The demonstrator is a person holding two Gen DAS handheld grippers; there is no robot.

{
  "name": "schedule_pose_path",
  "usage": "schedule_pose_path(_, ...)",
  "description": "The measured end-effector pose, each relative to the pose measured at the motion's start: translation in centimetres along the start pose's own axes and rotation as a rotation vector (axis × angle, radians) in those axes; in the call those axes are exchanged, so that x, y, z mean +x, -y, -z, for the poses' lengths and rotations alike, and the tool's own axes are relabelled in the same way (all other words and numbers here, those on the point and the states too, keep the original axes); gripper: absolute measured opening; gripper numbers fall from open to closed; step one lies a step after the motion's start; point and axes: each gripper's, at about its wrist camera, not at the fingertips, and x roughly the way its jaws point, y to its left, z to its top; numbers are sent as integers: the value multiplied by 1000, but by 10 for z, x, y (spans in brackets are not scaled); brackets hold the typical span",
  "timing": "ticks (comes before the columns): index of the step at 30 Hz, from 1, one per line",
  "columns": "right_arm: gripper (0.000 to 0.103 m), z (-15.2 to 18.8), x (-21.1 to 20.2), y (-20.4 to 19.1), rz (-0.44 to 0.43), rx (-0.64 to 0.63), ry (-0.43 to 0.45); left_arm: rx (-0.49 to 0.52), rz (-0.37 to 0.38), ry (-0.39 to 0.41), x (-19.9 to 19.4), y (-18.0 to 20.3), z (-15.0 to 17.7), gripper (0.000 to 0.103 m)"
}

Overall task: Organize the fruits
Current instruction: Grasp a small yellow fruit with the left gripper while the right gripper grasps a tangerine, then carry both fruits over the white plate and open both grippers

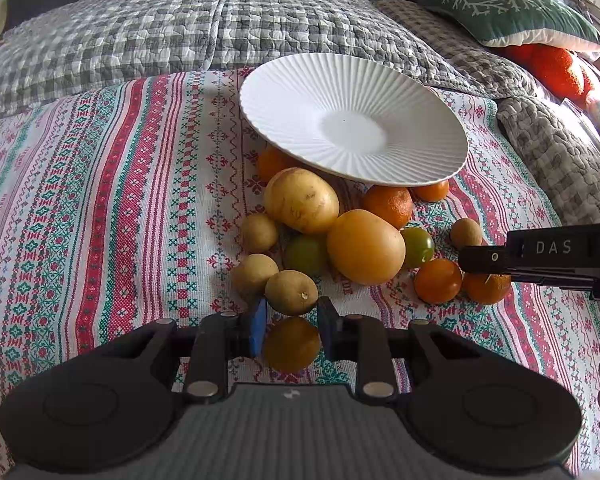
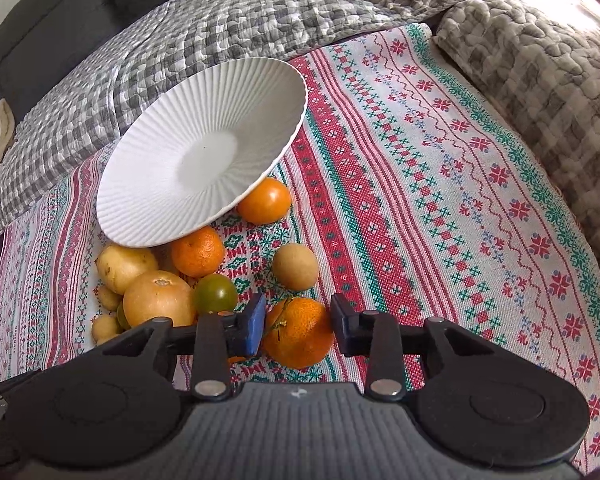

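On the bed, over a striped cloth [image 1: 100,208], a heap of fruit lies just in front of a white plate [image 1: 352,120], whose near rim rests tilted on some of the oranges, so nothing is in it yet. The left tongs [image 1: 291,312] have narrowed almost fully around a small yellow-brown fruit [image 1: 291,292] at the near edge of the heap; the blue pad [image 1: 258,320] touches its side, and it looks gripped, a second orange-yellow fruit [image 1: 291,344] lying just below it. The right tongs [image 2: 298,324] have drawn in on a mandarin [image 2: 298,332] with a green stem, the pads at its flanks, so it appears held too. Both tools point steeply down, which suits taking round fruit from above at their widest part. Taking outlying pieces first probably keeps the heap, and the plate leaning on it, from shifting. The lift seems not yet begun.
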Motion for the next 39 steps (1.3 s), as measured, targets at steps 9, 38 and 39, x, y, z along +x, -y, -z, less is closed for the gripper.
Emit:
schedule_pose_path(9,32,2,-11,4,-4,26,13,4,-6,9,-9,0,2,19)
schedule_pose_path(38,32,-82,-15,-24,-105,75,145,-65,99,102,11,-6,-69,19)
schedule_pose_path(39,32,-84,-12,-25,-107,70,146,-64,89,93,16,-6,-71,19)
